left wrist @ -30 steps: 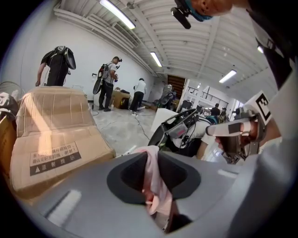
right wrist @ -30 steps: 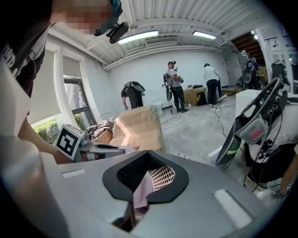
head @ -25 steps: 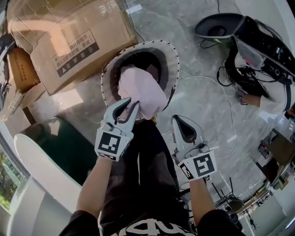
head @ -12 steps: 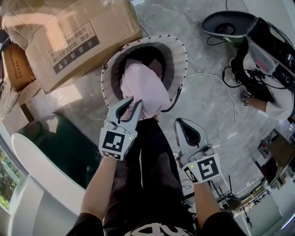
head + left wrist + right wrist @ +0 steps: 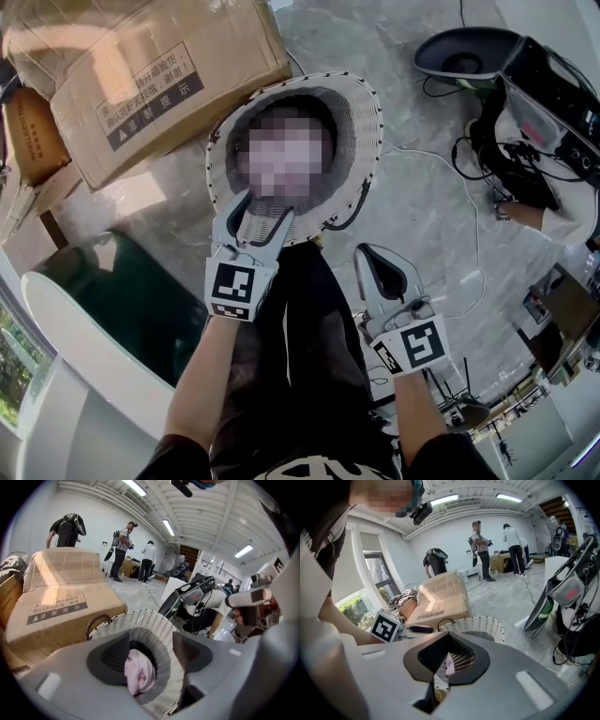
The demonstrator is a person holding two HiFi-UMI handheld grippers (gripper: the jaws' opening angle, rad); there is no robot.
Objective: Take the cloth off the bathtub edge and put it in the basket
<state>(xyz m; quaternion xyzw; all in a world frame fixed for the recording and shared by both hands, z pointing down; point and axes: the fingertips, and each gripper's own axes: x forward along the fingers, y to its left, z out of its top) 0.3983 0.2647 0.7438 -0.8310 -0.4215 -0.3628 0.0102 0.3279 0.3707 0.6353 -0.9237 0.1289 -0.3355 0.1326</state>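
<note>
While flanked at ten o'clock by a cardboard box (image 5: pixel 159 75), stands open-topped: white woven basket (image 5: pixel 361 112). At its six o'clock rim, left gripper (image 5: pixel 268 204), jaws apart, just been opening, gripping nothing. At five o'clock, right gripper (image 5: pixel 366 251), jaws together, empty. Deep inside basket, pink cloth (image 5: pixel 139 672), lying loose.

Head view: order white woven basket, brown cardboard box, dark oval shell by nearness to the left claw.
1. White woven basket, at the left claw; its jaws, just opening, hold nothing.
2. Brown cardboard box, upper left.
3. Dark oval shell, upper right.
</note>
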